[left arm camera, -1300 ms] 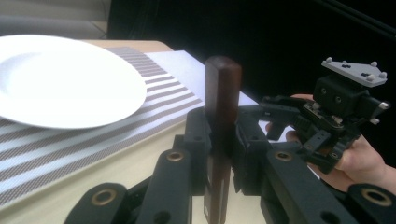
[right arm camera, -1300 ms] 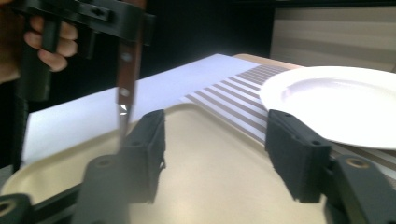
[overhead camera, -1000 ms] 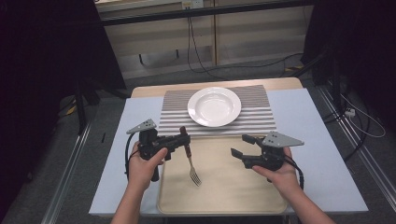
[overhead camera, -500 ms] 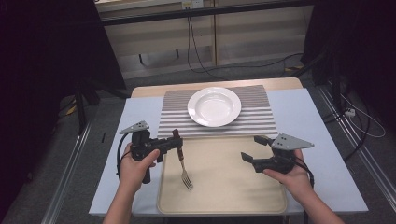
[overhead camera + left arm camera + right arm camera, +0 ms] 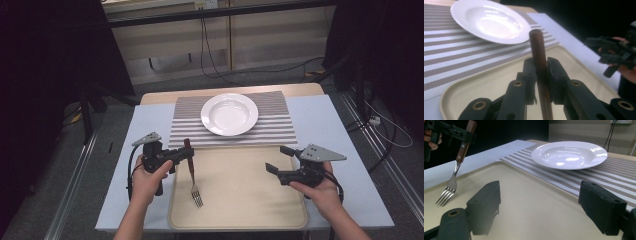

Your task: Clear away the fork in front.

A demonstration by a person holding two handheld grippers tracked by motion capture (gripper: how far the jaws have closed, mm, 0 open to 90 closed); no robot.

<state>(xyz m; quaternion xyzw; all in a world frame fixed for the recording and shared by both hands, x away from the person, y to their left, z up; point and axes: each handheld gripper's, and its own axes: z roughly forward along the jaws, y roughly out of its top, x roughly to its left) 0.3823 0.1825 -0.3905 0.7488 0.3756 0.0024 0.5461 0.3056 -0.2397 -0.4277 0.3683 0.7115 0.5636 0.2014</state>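
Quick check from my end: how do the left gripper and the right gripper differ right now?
The left gripper is shut on the fork, fingers clamped on its brown handle; the right gripper is open and holds nothing, its jaws having just been opening. The left one hangs the fork tines-down over the tray's left part; the right one sits over the tray's right side. Both point inward across the tray.

White plate (image 5: 229,114) set on striped placemat (image 5: 277,125), pale blue table (image 5: 345,150) flanked by floor cables (image 5: 210,55)
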